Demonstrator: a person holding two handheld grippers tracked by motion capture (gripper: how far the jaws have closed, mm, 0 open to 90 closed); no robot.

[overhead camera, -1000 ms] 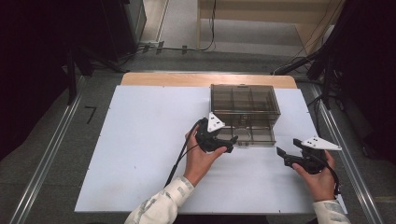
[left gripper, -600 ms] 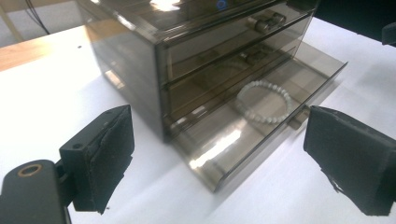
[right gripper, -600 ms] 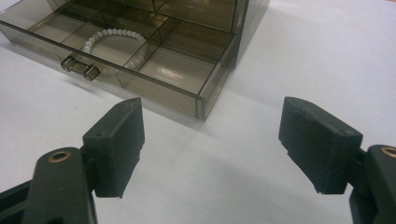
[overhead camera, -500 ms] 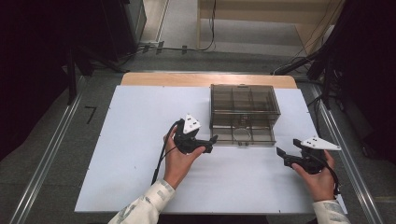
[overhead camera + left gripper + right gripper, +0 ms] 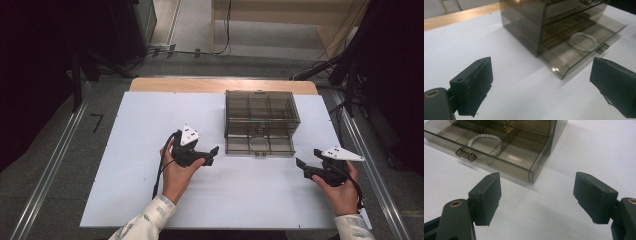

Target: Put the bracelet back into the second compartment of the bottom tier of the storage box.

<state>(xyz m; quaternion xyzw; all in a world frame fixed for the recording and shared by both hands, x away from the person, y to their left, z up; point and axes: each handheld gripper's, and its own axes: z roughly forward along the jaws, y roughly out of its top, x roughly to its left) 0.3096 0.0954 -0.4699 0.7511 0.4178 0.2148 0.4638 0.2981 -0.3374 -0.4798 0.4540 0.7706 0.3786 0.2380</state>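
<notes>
A smoky see-through drawer box [image 5: 261,112] stands at the back middle of the white table [image 5: 130,150]. Its bottom drawer [image 5: 258,146] is pulled out, and a white bead bracelet [image 5: 257,144] lies inside. My left gripper [image 5: 213,154] is held open just left of the drawer front, pointing right, with nothing between its jaws. In the left gripper view the bracelet [image 5: 584,41] rests in the open drawer [image 5: 564,62] ahead of the left gripper [image 5: 541,87]. My right gripper [image 5: 301,168] is open and empty to the right of the drawer. From there the right gripper [image 5: 536,197] faces the drawer corner [image 5: 531,173], the bracelet [image 5: 484,141] and the drawer handle [image 5: 465,155].
A wooden strip [image 5: 220,85] runs along the table's far edge. Metal rails [image 5: 55,165] flank both sides of the table. Bare white surface lies left of the box and along the front between the two hands.
My left gripper has drawn back to the left, away from the drawer front. The drawer stays pulled out with the bracelet in it. The right gripper has hardly moved.
</notes>
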